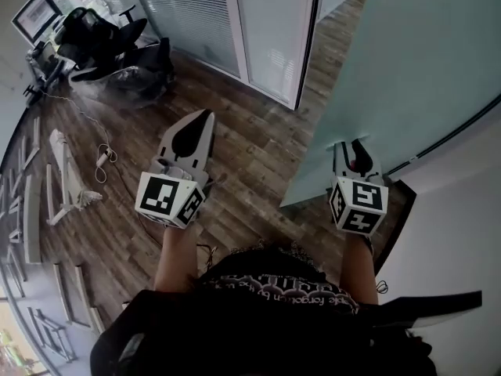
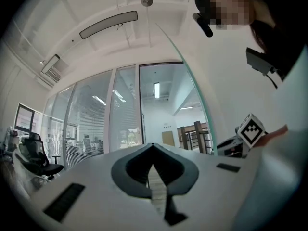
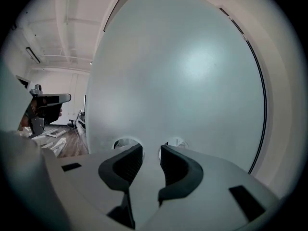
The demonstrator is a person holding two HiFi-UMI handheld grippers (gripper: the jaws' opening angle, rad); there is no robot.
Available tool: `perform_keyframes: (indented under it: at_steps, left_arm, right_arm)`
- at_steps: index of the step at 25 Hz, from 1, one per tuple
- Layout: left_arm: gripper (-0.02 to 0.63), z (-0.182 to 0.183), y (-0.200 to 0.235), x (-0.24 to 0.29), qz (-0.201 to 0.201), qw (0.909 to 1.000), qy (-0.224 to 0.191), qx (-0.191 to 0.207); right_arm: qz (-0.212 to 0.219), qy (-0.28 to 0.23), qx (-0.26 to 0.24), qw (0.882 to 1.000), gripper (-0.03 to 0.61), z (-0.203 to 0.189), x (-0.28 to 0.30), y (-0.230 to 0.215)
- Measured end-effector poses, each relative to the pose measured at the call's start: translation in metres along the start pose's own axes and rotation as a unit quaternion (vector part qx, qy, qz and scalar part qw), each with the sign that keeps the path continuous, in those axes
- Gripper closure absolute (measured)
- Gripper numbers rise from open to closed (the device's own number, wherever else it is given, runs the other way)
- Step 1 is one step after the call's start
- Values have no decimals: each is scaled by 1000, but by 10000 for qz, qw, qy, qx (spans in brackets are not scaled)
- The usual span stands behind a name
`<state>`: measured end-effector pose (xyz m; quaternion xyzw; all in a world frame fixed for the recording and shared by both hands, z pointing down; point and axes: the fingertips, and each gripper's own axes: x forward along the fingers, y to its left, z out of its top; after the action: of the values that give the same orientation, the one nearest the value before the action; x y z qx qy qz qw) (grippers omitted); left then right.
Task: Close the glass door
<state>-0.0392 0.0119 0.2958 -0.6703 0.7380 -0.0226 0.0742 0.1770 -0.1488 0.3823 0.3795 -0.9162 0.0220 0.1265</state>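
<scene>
The frosted glass door (image 1: 407, 69) stands ajar at the right of the head view and fills the right gripper view (image 3: 183, 71). My right gripper (image 1: 350, 146) is open by a narrow gap, its tips (image 3: 150, 148) right up against the door's face near its free edge, with nothing between the jaws. My left gripper (image 1: 205, 116) is shut and empty, held over the wooden floor to the left of the door. In the left gripper view its closed tips (image 2: 153, 147) point at the doorway, and the door's greenish edge (image 2: 195, 93) runs up on the right.
A glass partition with blinds (image 1: 196, 14) and a dark door frame (image 1: 313, 22) stand ahead. Black office chairs (image 1: 102, 34) sit at the far left. A cable (image 1: 102, 159) and white strips (image 1: 66, 175) lie on the floor. A white wall (image 1: 458, 210) is close on the right.
</scene>
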Motion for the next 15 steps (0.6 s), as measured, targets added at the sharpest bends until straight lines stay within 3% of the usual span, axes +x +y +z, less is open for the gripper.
perform_keyframes:
  at_steps: [8,15]
  left_arm:
    - [612,-8,50,-13,641,9979,66,63]
    - [612,-19,75,11,510,9986,79,78]
  right_arm:
    - [35,-142,34,9999,462,7,53,14]
    - [-85,-196,56,9998,460,19,94,17]
